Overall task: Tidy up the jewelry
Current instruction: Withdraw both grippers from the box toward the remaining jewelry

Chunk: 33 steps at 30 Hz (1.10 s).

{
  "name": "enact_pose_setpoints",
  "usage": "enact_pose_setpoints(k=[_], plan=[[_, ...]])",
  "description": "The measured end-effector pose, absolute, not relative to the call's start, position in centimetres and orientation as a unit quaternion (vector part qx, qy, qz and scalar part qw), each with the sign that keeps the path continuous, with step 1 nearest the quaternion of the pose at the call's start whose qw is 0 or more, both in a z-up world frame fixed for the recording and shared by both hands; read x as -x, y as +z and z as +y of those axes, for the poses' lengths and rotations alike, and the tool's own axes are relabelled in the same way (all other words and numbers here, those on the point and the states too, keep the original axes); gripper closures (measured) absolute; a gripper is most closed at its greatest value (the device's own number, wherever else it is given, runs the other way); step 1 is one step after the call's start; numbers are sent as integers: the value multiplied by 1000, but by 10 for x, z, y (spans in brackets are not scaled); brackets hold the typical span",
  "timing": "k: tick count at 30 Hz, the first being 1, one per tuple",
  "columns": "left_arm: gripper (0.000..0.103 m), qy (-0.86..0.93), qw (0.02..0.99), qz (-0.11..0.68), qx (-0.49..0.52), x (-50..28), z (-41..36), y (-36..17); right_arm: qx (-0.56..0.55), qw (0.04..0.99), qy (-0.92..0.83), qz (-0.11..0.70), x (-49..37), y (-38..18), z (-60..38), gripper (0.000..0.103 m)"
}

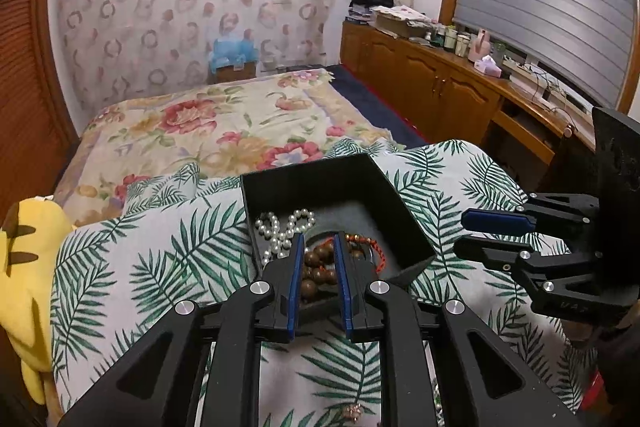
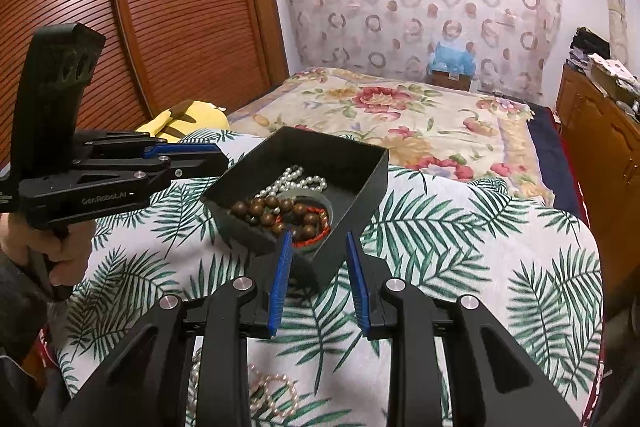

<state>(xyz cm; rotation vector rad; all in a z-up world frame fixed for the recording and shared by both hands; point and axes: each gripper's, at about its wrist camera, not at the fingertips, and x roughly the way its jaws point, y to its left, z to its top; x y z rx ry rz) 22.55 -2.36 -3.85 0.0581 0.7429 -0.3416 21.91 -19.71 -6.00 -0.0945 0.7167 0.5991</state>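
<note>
1. Box [image 2: 362,167]: black, on palm-print cloth [image 2: 460,247]; holds pearls [image 2: 296,181], wooden beads [image 2: 276,213], red cord [image 2: 316,233].
2. Left gripper [image 1: 318,247]: parted, empty, above beads.
3. Right gripper [image 2: 318,247]: parted, empty, at box corner.
4. Second pearl strand [image 2: 276,393]: on cloth, outside box.

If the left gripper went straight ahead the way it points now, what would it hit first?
Most likely the brown wooden bead bracelet inside the black box. The left gripper is open, its fingers framing those beads, though its height above them is unclear.
</note>
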Motion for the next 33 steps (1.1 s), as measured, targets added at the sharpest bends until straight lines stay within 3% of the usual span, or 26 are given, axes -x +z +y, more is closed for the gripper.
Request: enact_pose_setpoints(k=[33], plan=[[82,-176,914,364,-12,-124,-17,-72,53,891,265,365,-122,-89,-203,73]])
